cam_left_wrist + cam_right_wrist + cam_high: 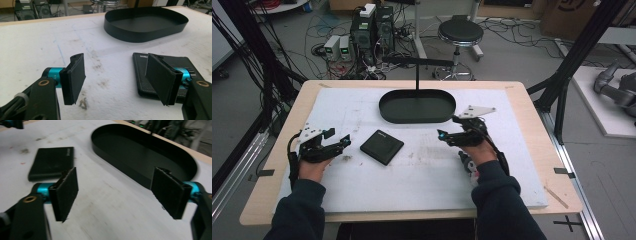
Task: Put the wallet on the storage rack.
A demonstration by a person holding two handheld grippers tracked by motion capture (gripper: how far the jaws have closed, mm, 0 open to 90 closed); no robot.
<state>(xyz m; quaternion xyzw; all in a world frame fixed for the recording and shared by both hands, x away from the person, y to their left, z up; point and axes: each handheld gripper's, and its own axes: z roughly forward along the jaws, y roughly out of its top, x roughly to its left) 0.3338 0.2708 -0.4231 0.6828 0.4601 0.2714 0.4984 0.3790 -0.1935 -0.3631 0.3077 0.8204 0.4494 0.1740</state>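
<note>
A flat black wallet-like case lies on the white mat between my two hands. Behind it stands an empty black oval tray. My left gripper rests low at the left of the case, jaws open and empty; in the left gripper view the case lies just beyond the right pad, with the tray farther off. My right gripper hovers right of the case, near the tray's front right, open with nothing between its pads. The right gripper view shows the case at upper left and the tray ahead.
The white mat covers a wooden table. A black post with a crossbar rises behind the tray. A stool, computers and cables stand on the floor beyond the far edge. Black frame struts flank the table.
</note>
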